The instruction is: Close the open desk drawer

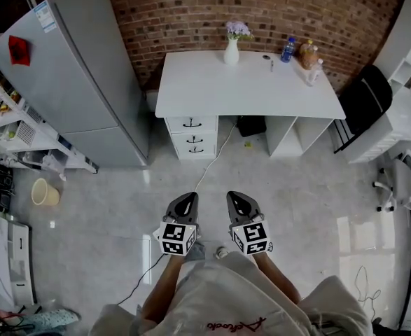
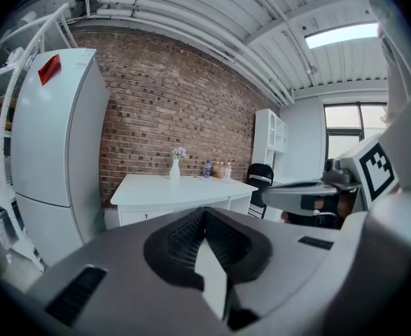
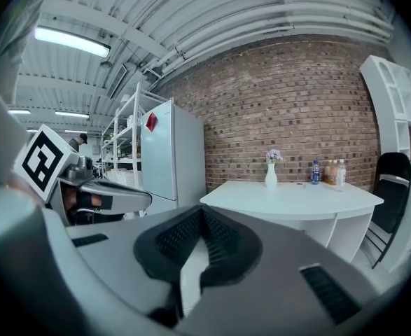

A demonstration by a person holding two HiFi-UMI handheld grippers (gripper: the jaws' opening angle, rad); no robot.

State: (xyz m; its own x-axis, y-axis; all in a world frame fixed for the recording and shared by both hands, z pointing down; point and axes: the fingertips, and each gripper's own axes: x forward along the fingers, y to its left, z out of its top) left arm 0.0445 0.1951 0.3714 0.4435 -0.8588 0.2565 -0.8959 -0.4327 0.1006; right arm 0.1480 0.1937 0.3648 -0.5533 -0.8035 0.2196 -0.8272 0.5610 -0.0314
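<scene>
Far left of my left gripper [image 1: 189, 197]: wire shelving [image 1: 9, 117]. Ahead-left of it is the grey fridge [image 1: 72, 68], standing against the brick wall [image 1: 191, 12]. A beige cup [image 1: 43, 191] sits on the floor, roughly level with that gripper and well off to its left.

Left gripper: jaws together, nothing between them, aimed at the desk.

The drawer stack [image 1: 192, 135] is straight ahead of the left gripper and well apart from it, under the left end of the white desk [image 1: 261, 93]. It has three fronts with dark handles (can't tell from here which one stands out). A white cable [image 1: 216, 152] runs over the floor from under the desk back toward the left gripper.

Right gripper [image 1: 234, 196]: jaws closed, empty, just beside the left one and not touching it. Both point the same way.

A black box [image 1: 251, 124] sits under the desk, ahead of the right gripper. A white vase [image 1: 232, 49] with purple flowers is also ahead of it, on the desk's back edge.

Ahead-right: bottles [image 1: 288, 48] near the desk's back right corner. Further right is a black chair [image 1: 366, 96], and a white office chair [image 1: 398, 184] is far right of the right gripper.
</scene>
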